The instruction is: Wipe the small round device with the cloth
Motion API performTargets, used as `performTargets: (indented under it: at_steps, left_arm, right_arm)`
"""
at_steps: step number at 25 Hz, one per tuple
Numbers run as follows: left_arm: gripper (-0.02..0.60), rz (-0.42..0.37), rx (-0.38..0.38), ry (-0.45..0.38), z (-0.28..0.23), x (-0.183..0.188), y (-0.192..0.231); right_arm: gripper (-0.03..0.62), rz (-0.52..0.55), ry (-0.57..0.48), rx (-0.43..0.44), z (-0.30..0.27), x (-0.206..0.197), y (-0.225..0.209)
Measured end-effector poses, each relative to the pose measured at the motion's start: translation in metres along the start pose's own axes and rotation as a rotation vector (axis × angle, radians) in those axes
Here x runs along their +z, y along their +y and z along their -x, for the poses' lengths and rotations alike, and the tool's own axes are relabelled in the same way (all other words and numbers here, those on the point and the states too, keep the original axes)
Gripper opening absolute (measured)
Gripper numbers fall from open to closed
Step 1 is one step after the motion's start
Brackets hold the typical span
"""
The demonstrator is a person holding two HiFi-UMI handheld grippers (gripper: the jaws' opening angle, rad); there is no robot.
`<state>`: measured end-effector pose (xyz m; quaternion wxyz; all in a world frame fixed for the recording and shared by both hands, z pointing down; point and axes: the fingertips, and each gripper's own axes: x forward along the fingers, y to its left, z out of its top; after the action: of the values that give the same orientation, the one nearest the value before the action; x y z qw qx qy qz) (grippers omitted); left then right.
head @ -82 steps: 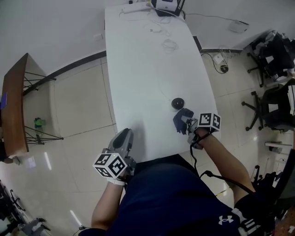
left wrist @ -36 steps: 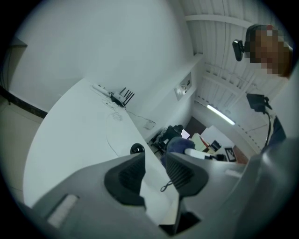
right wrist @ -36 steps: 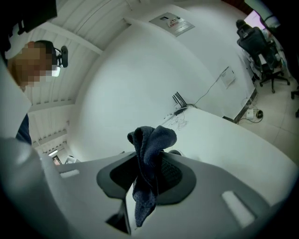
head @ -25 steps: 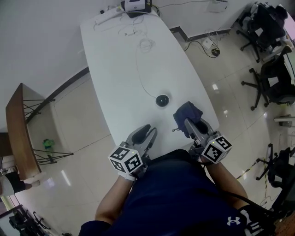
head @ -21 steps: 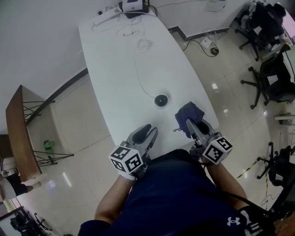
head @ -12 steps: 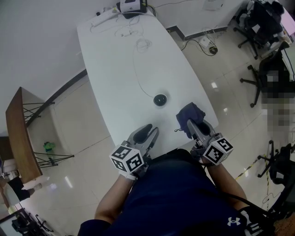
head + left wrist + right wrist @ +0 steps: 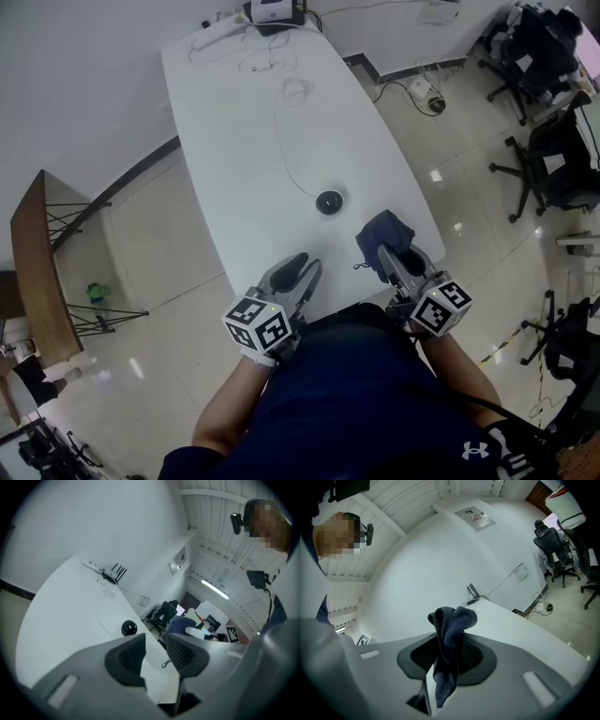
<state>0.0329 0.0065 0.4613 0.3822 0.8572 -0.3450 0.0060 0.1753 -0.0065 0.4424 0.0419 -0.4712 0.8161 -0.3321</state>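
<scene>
The right gripper [image 7: 387, 255], clenched on the dark cloth [image 7: 384, 230], had drawn back from the small round device [image 7: 329, 202] on the table. The cloth now hung near the device, not touching it. The left gripper [image 7: 298, 267] waited slack and empty, so wiping seemed paused or finished.

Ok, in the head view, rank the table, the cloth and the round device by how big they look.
1. white table, by far the largest
2. dark blue cloth
3. small round device, clearly the smallest
</scene>
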Motion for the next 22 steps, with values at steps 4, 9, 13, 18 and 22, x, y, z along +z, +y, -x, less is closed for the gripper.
performTargets:
  at_steps: [4,9,13,18,22]
  left_arm:
    - [0.135,0.002,0.003,-0.001,0.0012,0.0005,0.0013]
    - [0.135,0.004,0.002,0.004,0.0014,-0.0005,0.0016]
    - [0.135,0.003,-0.002,0.007,-0.0005,0.0000,0.0009]
    - [0.135,0.003,-0.004,0.008,-0.0030,-0.0012,-0.0003]
    - [0.135,0.003,-0.001,0.009,-0.0033,-0.0005,0.0003]
  right_arm:
    - [0.106,-0.001,0.002,0.002,-0.0011,-0.0012,-0.0007]
    - [0.106,-0.001,0.005,0.001,-0.0008,-0.0033,0.0001]
    - [0.106,-0.004,0.005,0.000,-0.0007,-0.0035,-0.0007]
    - [0.106,-0.004,0.007,0.000,0.0002,-0.0034,-0.0024]
    - [0.106,-0.010,0.014,-0.008,-0.0002,-0.0039,-0.0030]
